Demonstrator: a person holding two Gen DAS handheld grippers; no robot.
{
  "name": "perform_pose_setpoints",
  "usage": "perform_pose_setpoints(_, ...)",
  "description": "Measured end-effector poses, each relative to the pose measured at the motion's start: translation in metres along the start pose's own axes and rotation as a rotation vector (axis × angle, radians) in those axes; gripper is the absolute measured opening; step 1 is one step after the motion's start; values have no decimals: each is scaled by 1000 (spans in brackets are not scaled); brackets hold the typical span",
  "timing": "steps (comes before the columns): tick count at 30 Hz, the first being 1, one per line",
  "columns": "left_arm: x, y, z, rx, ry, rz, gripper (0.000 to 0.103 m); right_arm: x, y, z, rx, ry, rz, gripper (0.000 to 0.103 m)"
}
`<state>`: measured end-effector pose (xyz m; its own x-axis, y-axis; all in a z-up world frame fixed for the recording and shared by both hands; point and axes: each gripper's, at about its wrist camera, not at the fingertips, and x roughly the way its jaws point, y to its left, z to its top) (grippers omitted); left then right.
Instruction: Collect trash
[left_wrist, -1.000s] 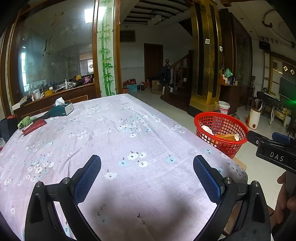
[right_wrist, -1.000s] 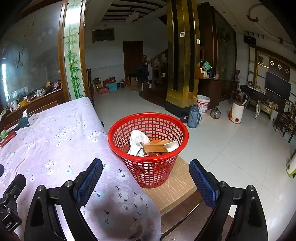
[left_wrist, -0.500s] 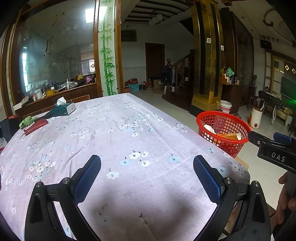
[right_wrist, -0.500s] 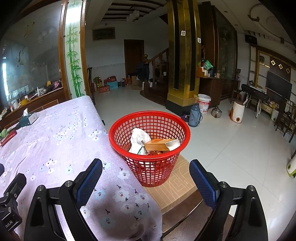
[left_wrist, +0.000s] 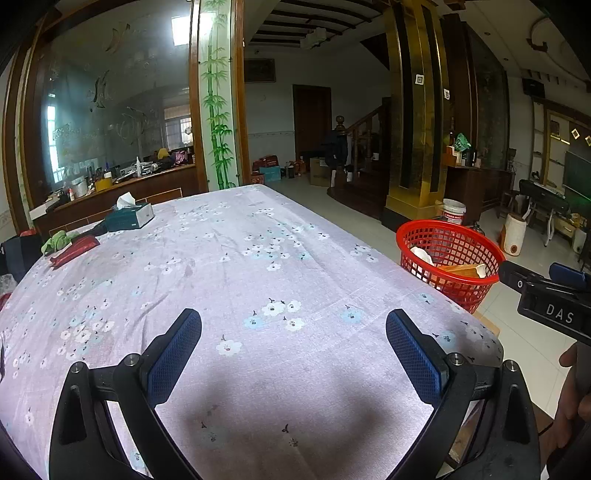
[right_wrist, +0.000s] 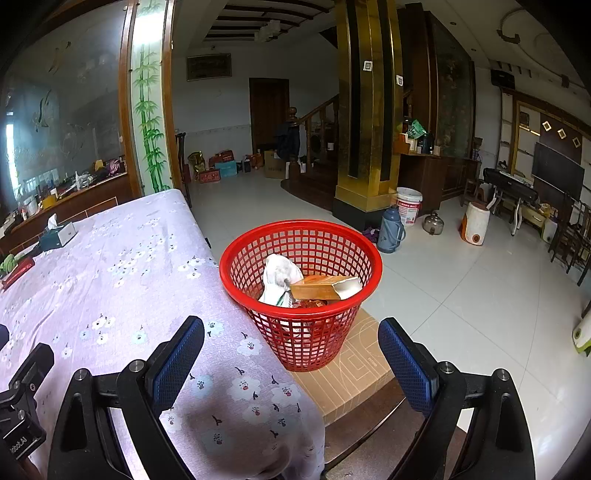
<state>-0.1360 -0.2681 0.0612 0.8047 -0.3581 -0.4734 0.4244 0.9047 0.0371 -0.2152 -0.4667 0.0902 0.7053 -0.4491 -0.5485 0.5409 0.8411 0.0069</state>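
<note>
While both stand released, right gripper (right_wrist: 291, 363) just before red basket (right_wrist: 301, 295) of trash, left gripper (left_wrist: 293, 356) over tablecloth (left_wrist: 240, 266).

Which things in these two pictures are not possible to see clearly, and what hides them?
- Bottom of the red basket, right wrist view: the white crumpled trash and orange carton cover it.
- Green item on the table's far corner, left wrist view: too small to identify.
- Right gripper, left wrist view: cut off by the frame edge.

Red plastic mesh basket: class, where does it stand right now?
In the right wrist view the red plastic mesh basket stands centre frame on a tan cardboard box, right beside the floral-clothed table.
</note>
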Motion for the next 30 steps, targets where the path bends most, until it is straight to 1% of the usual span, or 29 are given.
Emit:
perform_pose_setpoints(21, 0, 8, -1, -3, -2, 9, 100, 1, 0, 1, 0, 7, 4, 97)
perform_pose_setpoints(30, -1, 17, -1, -7, 20, 16, 100, 2, 0, 1, -3, 8, 6, 97)
